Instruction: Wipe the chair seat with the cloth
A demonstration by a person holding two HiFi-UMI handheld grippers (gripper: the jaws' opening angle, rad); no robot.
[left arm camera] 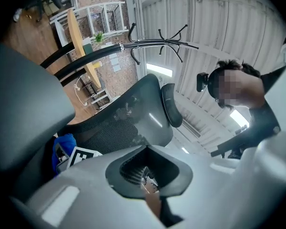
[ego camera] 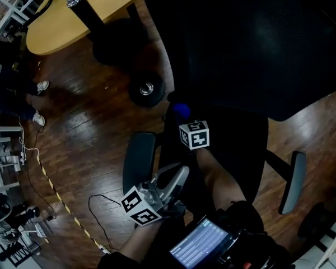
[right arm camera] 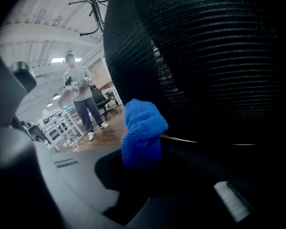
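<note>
A black office chair fills the head view, with its seat (ego camera: 235, 144) under the mesh backrest (ego camera: 257, 43). My right gripper (ego camera: 182, 119) hangs over the seat's left rear part, shut on a blue cloth (ego camera: 181, 110). The right gripper view shows the cloth (right arm camera: 143, 132) bunched in that gripper (right arm camera: 143, 151), close to the mesh backrest (right arm camera: 214, 56). My left gripper (ego camera: 178, 177) is beside the left armrest (ego camera: 139, 160), with its jaws together and nothing between them. Its own view looks up at the backrest (left arm camera: 128, 123) and the blue cloth (left arm camera: 64, 147).
A wooden table (ego camera: 84, 10) stands at the far left, with the chair's caster (ego camera: 147, 88) below it. Yellow-black tape (ego camera: 61, 200) and a cable cross the wooden floor. The right armrest (ego camera: 291, 181) sticks out. A person (right arm camera: 81, 99) stands far off, and a coat rack (left arm camera: 167, 37) rises behind.
</note>
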